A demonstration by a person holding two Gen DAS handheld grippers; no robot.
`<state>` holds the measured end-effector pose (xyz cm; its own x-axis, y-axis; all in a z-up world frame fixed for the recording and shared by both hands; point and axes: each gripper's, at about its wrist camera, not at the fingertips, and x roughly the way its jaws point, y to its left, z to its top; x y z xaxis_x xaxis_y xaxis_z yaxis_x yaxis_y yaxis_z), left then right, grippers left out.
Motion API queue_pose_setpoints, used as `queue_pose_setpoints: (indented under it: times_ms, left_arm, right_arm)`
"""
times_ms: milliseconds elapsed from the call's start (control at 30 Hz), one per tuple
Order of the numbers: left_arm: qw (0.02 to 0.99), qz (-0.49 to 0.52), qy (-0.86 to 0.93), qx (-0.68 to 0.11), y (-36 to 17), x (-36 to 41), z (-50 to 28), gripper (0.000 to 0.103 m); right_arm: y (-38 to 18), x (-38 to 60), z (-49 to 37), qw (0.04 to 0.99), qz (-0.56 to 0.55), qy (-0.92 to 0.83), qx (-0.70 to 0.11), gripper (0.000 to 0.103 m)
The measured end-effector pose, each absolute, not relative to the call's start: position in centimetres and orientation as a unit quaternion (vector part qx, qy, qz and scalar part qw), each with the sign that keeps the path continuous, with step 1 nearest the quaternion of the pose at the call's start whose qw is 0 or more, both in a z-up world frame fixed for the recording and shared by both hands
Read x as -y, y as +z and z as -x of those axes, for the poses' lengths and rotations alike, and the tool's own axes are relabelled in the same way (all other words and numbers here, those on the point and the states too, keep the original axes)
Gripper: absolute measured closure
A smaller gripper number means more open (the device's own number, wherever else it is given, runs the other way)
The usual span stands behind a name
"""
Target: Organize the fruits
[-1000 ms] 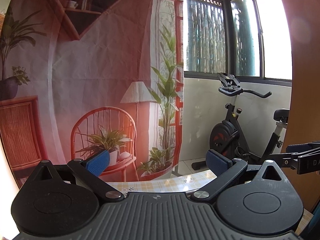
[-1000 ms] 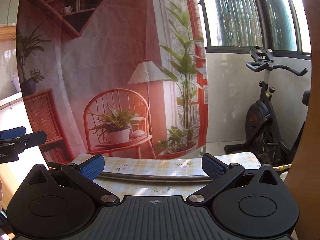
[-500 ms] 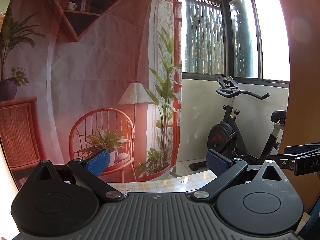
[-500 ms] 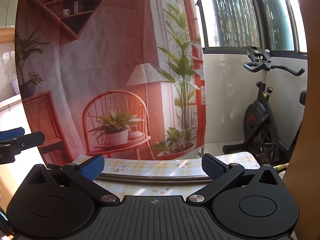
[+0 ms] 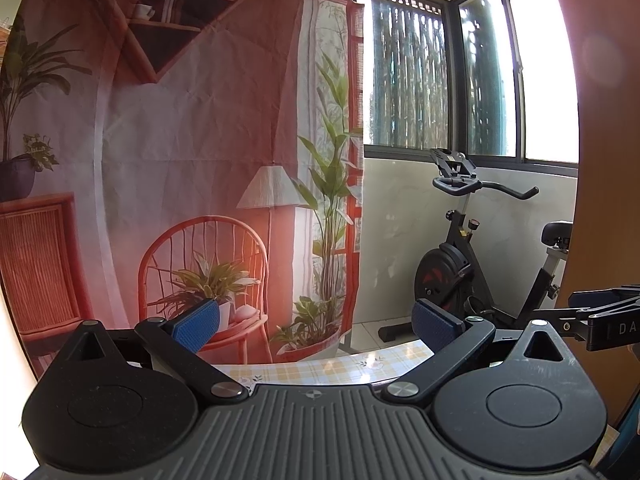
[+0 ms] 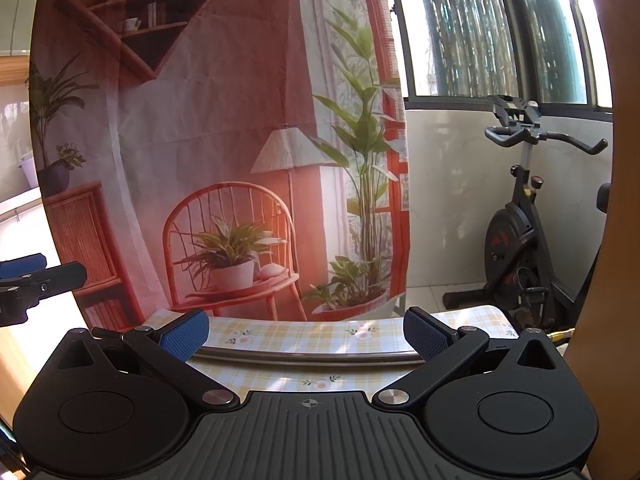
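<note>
No fruit shows in either view. My left gripper [image 5: 316, 326] is open, its blue pads [image 5: 195, 325] wide apart with nothing between them, held level above the far edge of a table with a yellow checked cloth [image 5: 336, 366]. My right gripper [image 6: 306, 336] is open too and empty, above the same cloth [image 6: 304, 338]; a thin metal rim [image 6: 304, 357] curves across the cloth just past its fingers. The right gripper's fingers [image 5: 600, 314] poke in at the right of the left wrist view, and the left gripper's fingers [image 6: 36, 280] at the left of the right wrist view.
Behind the table hangs a printed backdrop [image 5: 192, 160] of a chair, plants and lamp. A black exercise bike [image 5: 472, 264] stands on the tiled floor by the window. A wooden panel [image 6: 616, 200] runs up the right side.
Both cameras have drifted slightly, the scene shifting a little left in each view. The jaws of both grippers stay equally wide apart.
</note>
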<state>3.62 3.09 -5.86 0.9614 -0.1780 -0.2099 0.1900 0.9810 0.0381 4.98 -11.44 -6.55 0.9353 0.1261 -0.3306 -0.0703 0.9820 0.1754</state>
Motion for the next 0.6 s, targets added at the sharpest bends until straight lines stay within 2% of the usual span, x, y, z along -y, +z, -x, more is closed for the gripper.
queue_pose_setpoints:
  times_ms: [600]
  left_arm:
    - [0.989, -0.018, -0.101, -0.11, -5.98, -3.51, -3.92, 0.0]
  right_arm:
    - [-6.58, 11.54, -4.9, 0.98, -0.079, 0.048, -0.174, 0.0]
